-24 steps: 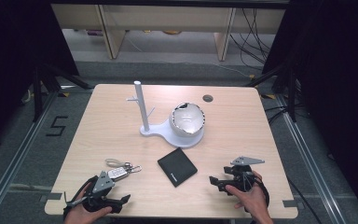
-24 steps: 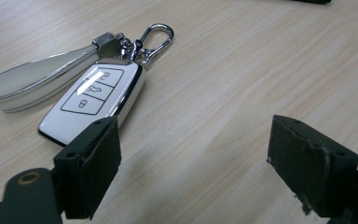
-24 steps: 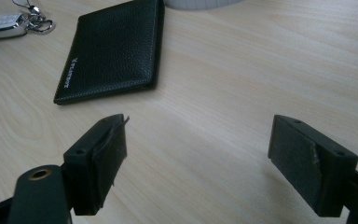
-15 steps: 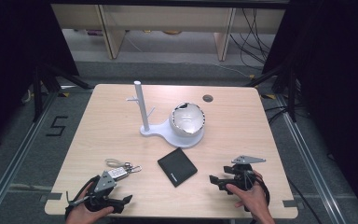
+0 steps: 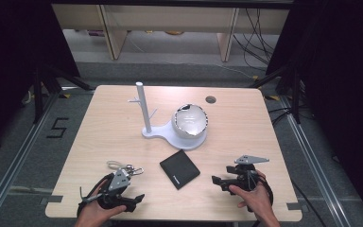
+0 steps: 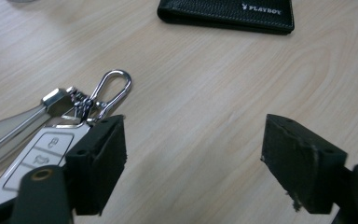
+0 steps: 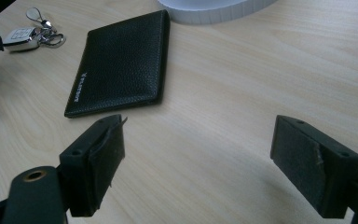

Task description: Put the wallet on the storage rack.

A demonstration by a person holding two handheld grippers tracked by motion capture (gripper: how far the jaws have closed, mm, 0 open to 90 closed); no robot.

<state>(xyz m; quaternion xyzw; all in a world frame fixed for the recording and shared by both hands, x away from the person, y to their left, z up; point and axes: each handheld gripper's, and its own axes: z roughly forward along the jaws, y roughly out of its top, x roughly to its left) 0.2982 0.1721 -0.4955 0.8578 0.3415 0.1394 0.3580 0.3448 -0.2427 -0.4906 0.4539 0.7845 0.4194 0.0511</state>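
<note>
A flat black grained-leather wallet lies on the light wood-grain table. In the left gripper view, silver capital letters reading "PLAYBOY" stand near its 3 o'clock corner, with a tiny emblem just before them, too small to make out. In the right gripper view the same stamp is too blurred to read. On the grey floor at the table's 9 o'clock side, black tape forms the numeral "5".

car key partly behind the near jaw, wallet cut off at top edge
</note>
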